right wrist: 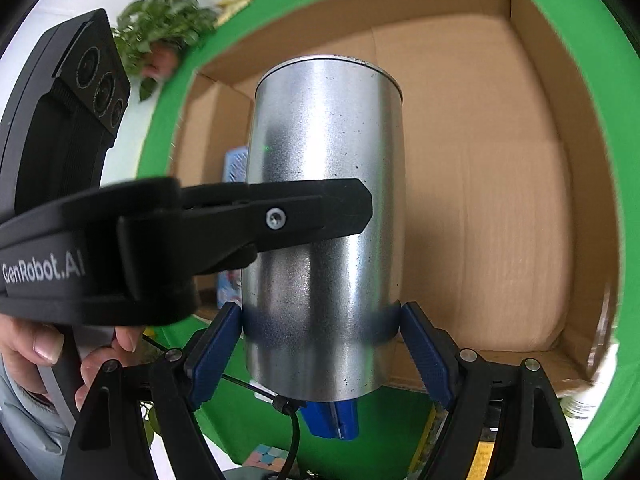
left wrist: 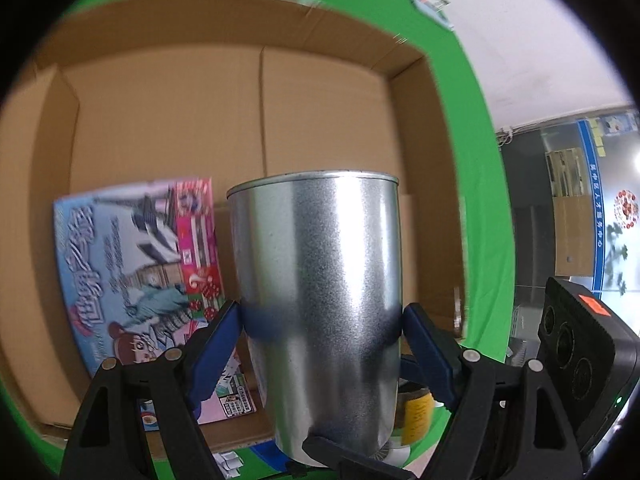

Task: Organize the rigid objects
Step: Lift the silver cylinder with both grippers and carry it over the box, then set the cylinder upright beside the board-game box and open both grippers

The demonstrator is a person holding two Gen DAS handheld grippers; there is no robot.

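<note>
Left tool (left wrist: 320,316) clamps a silver metal can (left wrist: 320,280) between its blue pads (left wrist: 218,344), one on each side of the can's lower body; right tool (right wrist: 320,320) grips the same can (right wrist: 324,220) in the same way, with the left tool's black finger lying across its side. The can is held in the air in front of an open cardboard box (left wrist: 328,120) on the green desk (left wrist: 476,184). A colourful printed book (left wrist: 136,280) lies inside the box to the can's left.
</note>
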